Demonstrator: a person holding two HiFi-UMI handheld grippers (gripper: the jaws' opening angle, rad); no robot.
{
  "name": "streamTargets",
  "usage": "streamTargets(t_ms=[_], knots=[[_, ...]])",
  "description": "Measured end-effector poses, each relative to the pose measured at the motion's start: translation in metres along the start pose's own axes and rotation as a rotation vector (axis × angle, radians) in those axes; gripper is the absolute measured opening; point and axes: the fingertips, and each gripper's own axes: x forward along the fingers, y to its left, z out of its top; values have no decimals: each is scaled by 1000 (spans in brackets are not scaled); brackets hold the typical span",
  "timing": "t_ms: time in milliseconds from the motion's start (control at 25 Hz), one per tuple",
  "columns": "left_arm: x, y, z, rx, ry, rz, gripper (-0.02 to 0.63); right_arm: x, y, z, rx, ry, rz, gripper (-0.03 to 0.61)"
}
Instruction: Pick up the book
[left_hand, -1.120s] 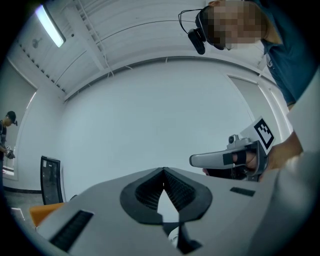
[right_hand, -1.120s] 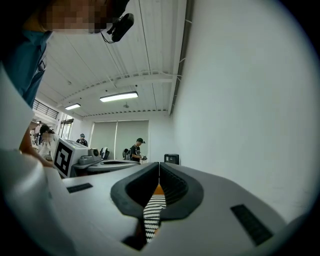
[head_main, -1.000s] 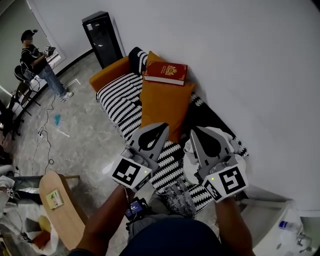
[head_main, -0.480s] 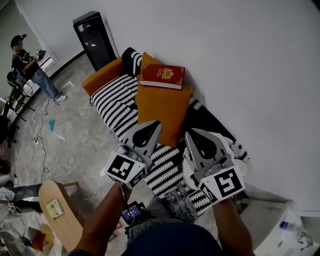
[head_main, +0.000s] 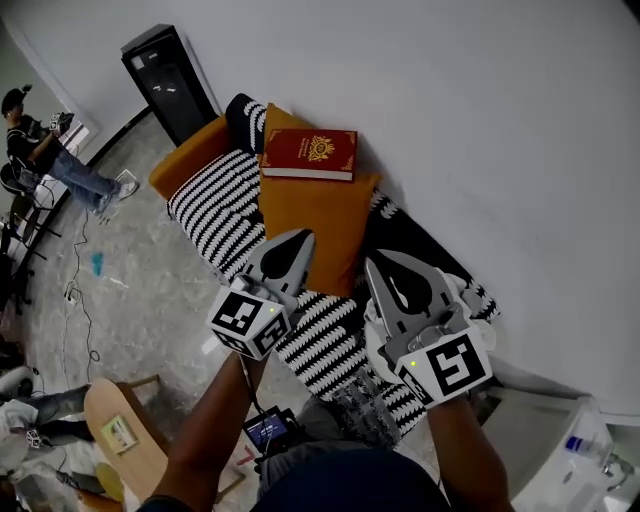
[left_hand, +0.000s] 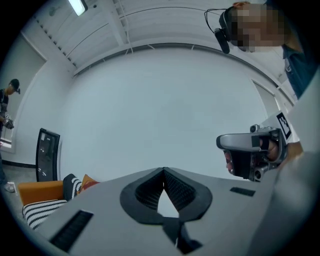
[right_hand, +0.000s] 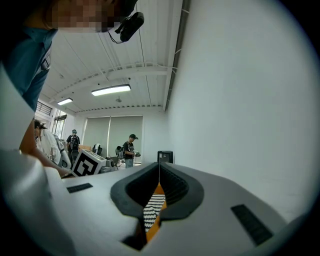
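Grey left gripper (head_main: 297, 237) and right gripper (head_main: 376, 259) are both shut, empty, over the sofa's (head_main: 215, 205) near end. The head view shows the red book (head_main: 309, 153) flat on the orange cushion (head_main: 322, 215) at the sofa's far end. The right gripper view shows people (right_hand: 131, 149) beyond.

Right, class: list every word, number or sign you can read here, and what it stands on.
No text is readable.
Red book: gold emblem on the cover, any lettering too small to read.
Cubes on the left gripper and right gripper: black-and-white square markers, no letters.
Bottle: label too blurred.
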Motion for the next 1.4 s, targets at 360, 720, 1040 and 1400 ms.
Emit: streamTargets(t_ms=[360,720,1040,1400], knots=[[43,55,-29,-191,24,15,5,20,-22,-15,1,36,-33,14],[85,128,-66,-433,22,60,6,40,-42,-41,13,107,-78,13],[123,186,-114,-682,20,107,71,52,-65,-69,24,181,-127,12],[150,244,-171,-1066,-30,191,201,65,-76,-96,35,244,-163,13]])
